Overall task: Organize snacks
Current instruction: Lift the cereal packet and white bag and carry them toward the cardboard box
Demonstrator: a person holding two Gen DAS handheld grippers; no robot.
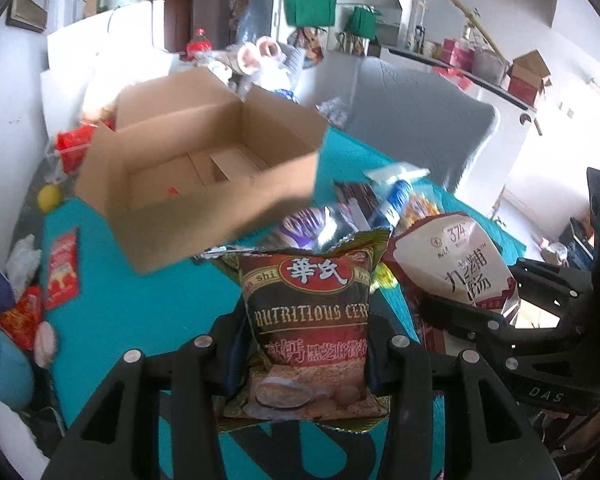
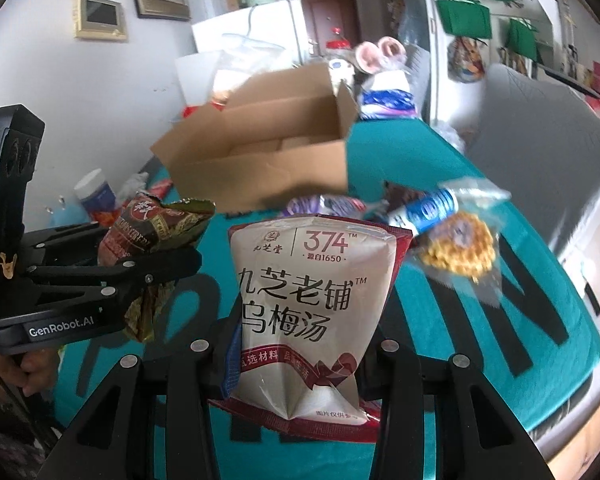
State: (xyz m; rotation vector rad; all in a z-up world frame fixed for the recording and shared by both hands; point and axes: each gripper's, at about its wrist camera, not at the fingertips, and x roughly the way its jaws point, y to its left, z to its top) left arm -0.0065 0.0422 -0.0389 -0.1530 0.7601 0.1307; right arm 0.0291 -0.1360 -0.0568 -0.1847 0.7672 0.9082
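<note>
Two packets held, one per gripper.
Left gripper (image 1: 306, 354) clamps cereal packet (image 1: 308, 332); right gripper (image 2: 296, 354) clamps plum-drink pouch (image 2: 304, 300); cardboard box (image 1: 204, 172) at 11 o'clock, seemingly empty.

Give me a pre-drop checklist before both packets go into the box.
1. Left tool shut on the dark red cereal packet: ok.
2. Right tool shut on the white and red 374 pouch: ok.
3. Open brown cardboard box flaps up, mouth unobstructed: ok.
4. Box floor free for two packets: ok; far corner cannot tell.
5. Both packets lifted off the teal table cover: ok.
6. Loose snacks lying below the box on the cover, snag risk: cannot tell.
</note>
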